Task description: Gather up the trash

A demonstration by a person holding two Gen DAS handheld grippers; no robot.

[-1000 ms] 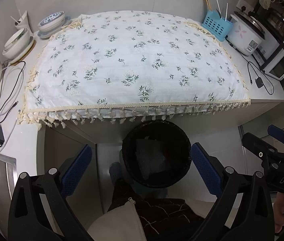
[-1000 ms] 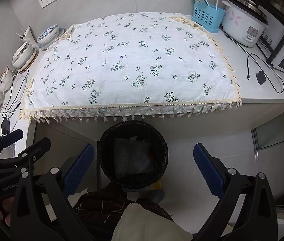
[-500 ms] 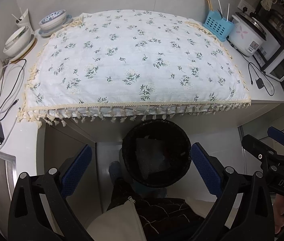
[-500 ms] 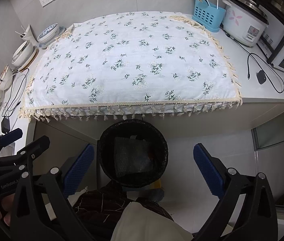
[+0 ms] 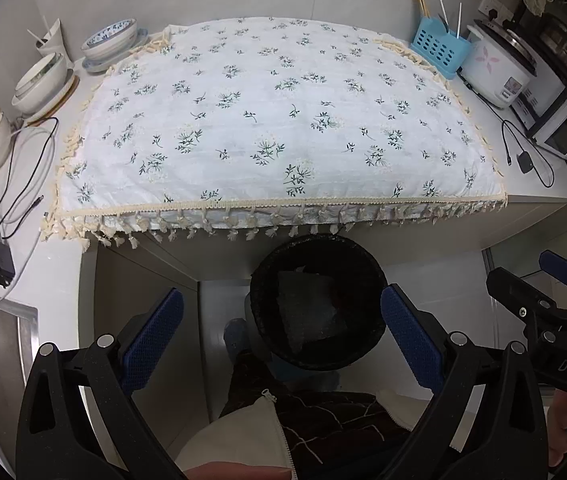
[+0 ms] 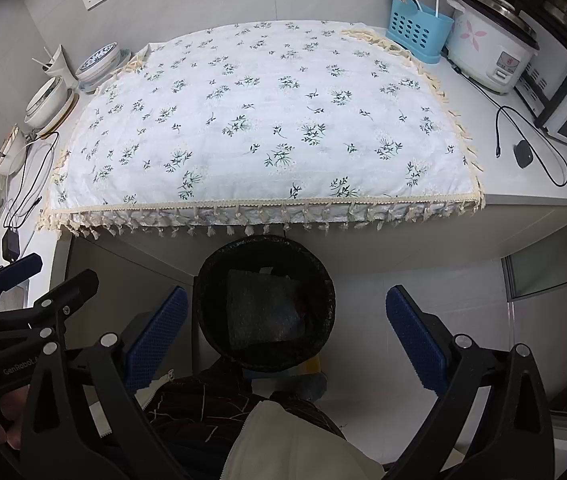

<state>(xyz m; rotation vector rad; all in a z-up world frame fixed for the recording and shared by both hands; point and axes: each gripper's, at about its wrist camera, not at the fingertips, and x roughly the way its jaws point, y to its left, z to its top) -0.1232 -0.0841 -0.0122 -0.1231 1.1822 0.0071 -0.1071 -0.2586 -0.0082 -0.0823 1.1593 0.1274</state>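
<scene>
Under table (image 5: pixel 539 196) edge: bin (image 5: pixel 317 304) holds light, crinkly wrap; pinch its loose edge. Your left tool (image 5: pixel 281 332), right tool (image 6: pixel 286 328) both released, empty.

Legible markings — two only. "DAS" in pale letters on the right gripper (image 5: pixel 563 276) body, left wrist view. "GenRobot" on the left gripper (image 6: pixel 23 276) body, right wrist view — cut off after that.
</scene>
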